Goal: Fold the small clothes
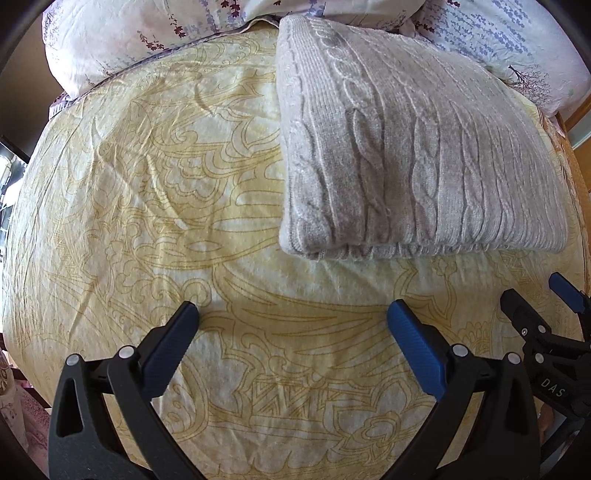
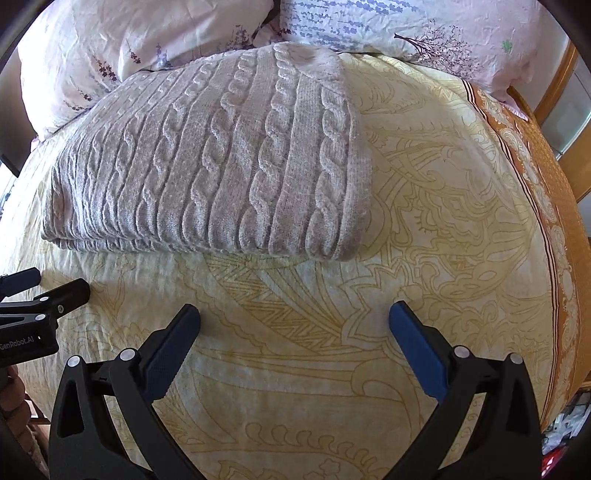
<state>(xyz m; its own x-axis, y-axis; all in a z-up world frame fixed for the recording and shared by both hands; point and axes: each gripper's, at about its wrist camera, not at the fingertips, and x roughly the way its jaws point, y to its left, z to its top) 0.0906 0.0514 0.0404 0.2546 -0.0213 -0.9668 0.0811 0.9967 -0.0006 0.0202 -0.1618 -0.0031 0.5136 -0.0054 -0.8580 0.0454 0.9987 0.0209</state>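
Note:
A grey cable-knit sweater [image 1: 406,147] lies folded into a thick rectangle on the yellow patterned bedsheet [image 1: 147,184]. It also shows in the right wrist view [image 2: 221,162]. My left gripper [image 1: 291,314] is open and empty above the sheet, in front of the sweater's near edge and a little to its left. My right gripper [image 2: 293,314] is open and empty, in front of the sweater's near right corner. The right gripper also shows at the right edge of the left wrist view [image 1: 535,299]. The left gripper shows at the left edge of the right wrist view [image 2: 48,284].
Floral pillows [image 1: 129,40] lie along the head of the bed behind the sweater, also in the right wrist view [image 2: 424,33]. An orange patterned border [image 2: 554,221] runs down the sheet's right side near a wooden bed frame [image 2: 554,85].

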